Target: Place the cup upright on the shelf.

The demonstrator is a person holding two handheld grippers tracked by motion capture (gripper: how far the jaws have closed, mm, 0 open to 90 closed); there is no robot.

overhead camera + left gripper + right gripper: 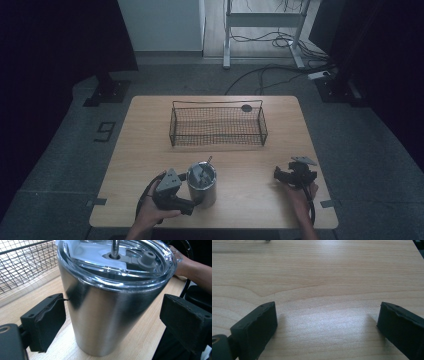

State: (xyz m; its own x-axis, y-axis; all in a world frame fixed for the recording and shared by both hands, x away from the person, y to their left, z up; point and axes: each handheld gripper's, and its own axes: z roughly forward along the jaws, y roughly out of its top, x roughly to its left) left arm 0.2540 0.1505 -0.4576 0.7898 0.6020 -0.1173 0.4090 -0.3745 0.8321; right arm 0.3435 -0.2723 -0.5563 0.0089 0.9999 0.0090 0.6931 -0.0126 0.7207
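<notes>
A: Where is the steel tumbler (202,184) sitting right now?

B: It is standing upright on the wooden table (150,145), toward the near left, well apart from the wire basket (218,125) that is lying across the far middle of the table. A clear lid (117,262) is covering the tumbler, and a metal straw (115,247) is rising through the lid's centre.

A: And the left gripper (192,200)?

B: It is sitting just left of the tumbler, with the person's left hand (152,212) wrapping its body. In the left gripper view the jaws are flanking the tumbler on either side. The left pad (53,312) is sitting right at the tumbler's wall, while the right pad (185,315) is standing clear of it, so the claw is released and not pressing on the steel.

A: What is the right gripper (278,174) doing?

B: It is resting at the near right of the table, well apart from the tumbler, in the person's right hand (300,196). In the right gripper view its jaws are standing wide apart over bare wood, released, gripping nothing.
</notes>
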